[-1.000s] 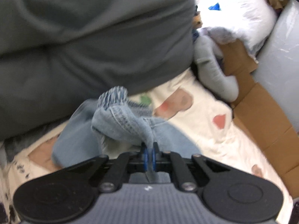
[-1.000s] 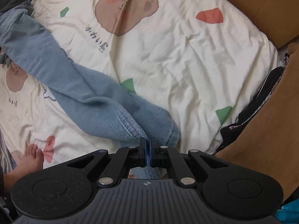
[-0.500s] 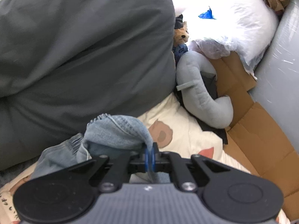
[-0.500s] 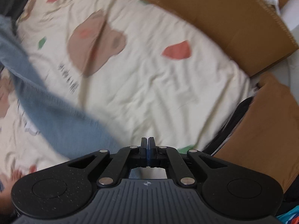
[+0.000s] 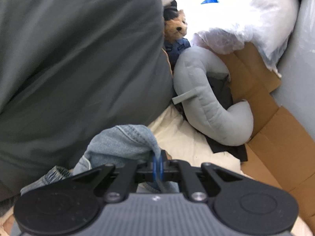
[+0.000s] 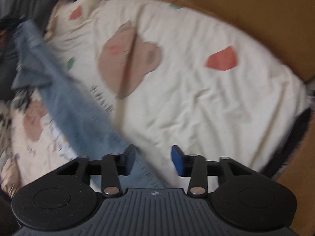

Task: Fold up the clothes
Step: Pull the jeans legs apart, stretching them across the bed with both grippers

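Sadly, the right wrist view is blurry, so the small marks on the bed sheet [image 6: 206, 102] are hard to read. The sheet is cream with brown bear faces and red and green shapes. The jeans [image 6: 78, 106] lie across its left side as a long blue strip that runs down under the right gripper [image 6: 153, 158]. Its blue pads [image 6: 178, 160] stand wide apart, and nothing is pinched between them. The cloth passes below the gap, and I cannot tell if it touches the left pad.

In the left wrist view, the left gripper [image 5: 157, 164] is squeezed tight on a fold of the jeans [image 5: 122, 141]. The denim bunches up in a soft lump just past the fingertips, with a stitched hem on top. The rest of the jeans is hidden behind the gripper body.

A big dark grey blanket [image 5: 78, 59] fills the left half of that view and covers what is under it. Beside it sits a brown teddy bear [image 5: 177, 27] in blue clothes, partly tucked behind the blanket. A curved grey neck pillow [image 5: 206, 102] lies next to the bear, on top of some dark cloth. Flat brown cardboard [image 5: 275, 133] runs along the right edge of the bed. A white pillow in clear plastic [image 5: 246, 19] is at the top, too bright to see well. A pale grey wall [image 5: 303, 59] stands at the far right.
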Tool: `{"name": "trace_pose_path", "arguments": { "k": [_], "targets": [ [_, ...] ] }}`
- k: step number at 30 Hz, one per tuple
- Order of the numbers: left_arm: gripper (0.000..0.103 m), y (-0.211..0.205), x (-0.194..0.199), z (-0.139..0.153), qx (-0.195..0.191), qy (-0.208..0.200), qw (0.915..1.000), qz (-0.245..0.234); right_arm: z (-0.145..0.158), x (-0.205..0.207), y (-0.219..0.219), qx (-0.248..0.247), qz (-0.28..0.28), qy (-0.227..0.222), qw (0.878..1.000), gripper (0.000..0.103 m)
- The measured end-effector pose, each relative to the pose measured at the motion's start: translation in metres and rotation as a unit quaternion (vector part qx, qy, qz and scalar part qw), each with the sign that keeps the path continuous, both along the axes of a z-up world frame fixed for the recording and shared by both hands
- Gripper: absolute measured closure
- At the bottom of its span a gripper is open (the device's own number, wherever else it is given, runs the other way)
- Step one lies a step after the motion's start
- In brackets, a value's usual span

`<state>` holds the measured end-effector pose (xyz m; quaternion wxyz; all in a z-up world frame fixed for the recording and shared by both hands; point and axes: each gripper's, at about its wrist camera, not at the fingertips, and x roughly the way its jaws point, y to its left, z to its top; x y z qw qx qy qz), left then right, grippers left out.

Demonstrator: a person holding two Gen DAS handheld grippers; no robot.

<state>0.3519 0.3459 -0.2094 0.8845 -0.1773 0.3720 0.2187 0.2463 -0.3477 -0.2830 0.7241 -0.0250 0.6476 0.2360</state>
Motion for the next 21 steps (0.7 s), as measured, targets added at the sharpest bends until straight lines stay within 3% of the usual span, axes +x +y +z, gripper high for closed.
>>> {"name": "trace_pose_path", "arguments": {
  "k": [8, 14, 16, 17, 21],
  "targets": [
    [0.1, -0.007, 0.034, -0.021, 0.002, 0.013, 0.9999, -0.002, -0.061, -0.019, 0.007, -0.017, 0.036, 0.056, 0.998, 0.054],
    [0.1, -0.004, 0.05, -0.025, 0.004, 0.019, 0.9998, 0.005, -0.088, -0.032, 0.021, -0.013, 0.074, 0.062, 0.995, 0.053],
    [0.1, -0.001, 0.054, -0.025, 0.003, 0.02, 0.9998, 0.01, -0.093, -0.033, 0.026, -0.016, 0.087, 0.055, 0.995, 0.067],
    [0.099, 0.0, 0.055, -0.025, 0.003, 0.02, 0.9997, 0.012, -0.093, -0.033, 0.029, -0.021, 0.098, 0.048, 0.994, 0.092],
    [0.1, 0.005, 0.063, -0.025, 0.002, 0.021, 0.9995, 0.022, -0.076, -0.029, 0.036, -0.025, 0.133, 0.02, 0.991, 0.092]
  ]
}}
